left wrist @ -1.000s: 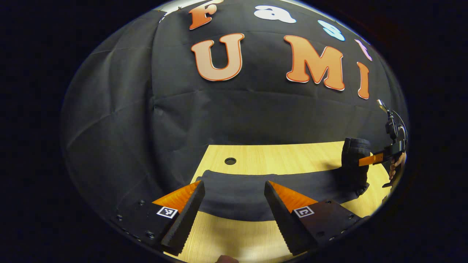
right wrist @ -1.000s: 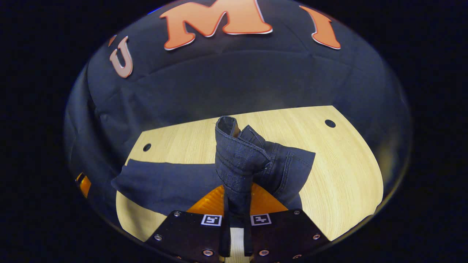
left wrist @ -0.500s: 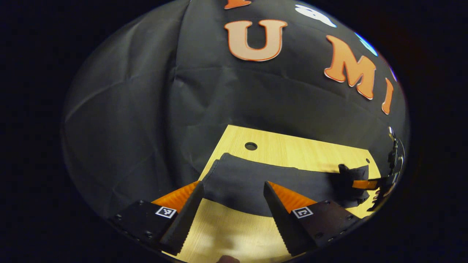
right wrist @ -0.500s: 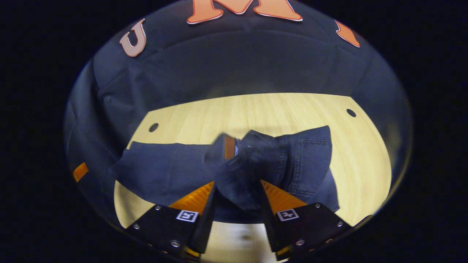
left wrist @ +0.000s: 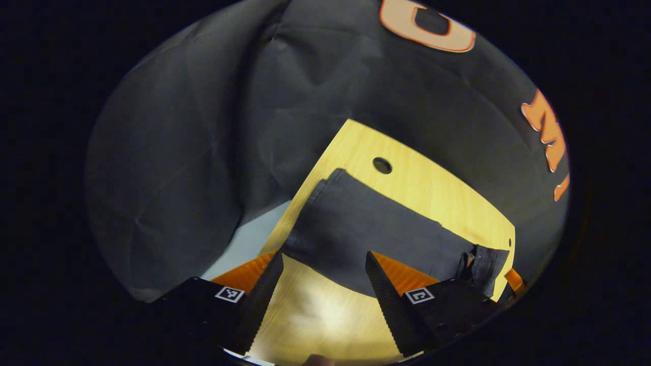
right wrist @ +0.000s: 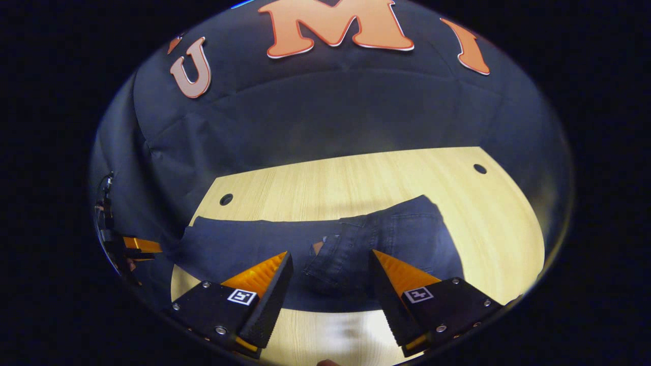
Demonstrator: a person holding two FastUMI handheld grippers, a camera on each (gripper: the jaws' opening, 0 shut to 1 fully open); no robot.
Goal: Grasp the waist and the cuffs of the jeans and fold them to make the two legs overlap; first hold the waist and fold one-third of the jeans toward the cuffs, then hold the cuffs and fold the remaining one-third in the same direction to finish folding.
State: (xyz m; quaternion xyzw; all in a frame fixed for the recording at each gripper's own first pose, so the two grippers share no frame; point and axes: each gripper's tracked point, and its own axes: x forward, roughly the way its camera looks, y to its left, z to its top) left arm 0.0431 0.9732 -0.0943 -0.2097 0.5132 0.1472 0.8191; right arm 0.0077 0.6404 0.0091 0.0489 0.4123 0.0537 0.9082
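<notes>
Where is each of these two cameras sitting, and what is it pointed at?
Left gripper view: rides on the left gripper, looking over its open fingers at the cuff end of the jeans on the table.
Right gripper view: rides on the right gripper, open fingers low in view, facing the folded-over waist.
Shared: both see the jeans, the table, and the other gripper at the edge.

Matt dark denim jeans (right wrist: 325, 244) are lying on a pale wood-grain table (right wrist: 488, 223). Ridged black fingers (left wrist: 391, 300) are showing glossy orange sides.
</notes>
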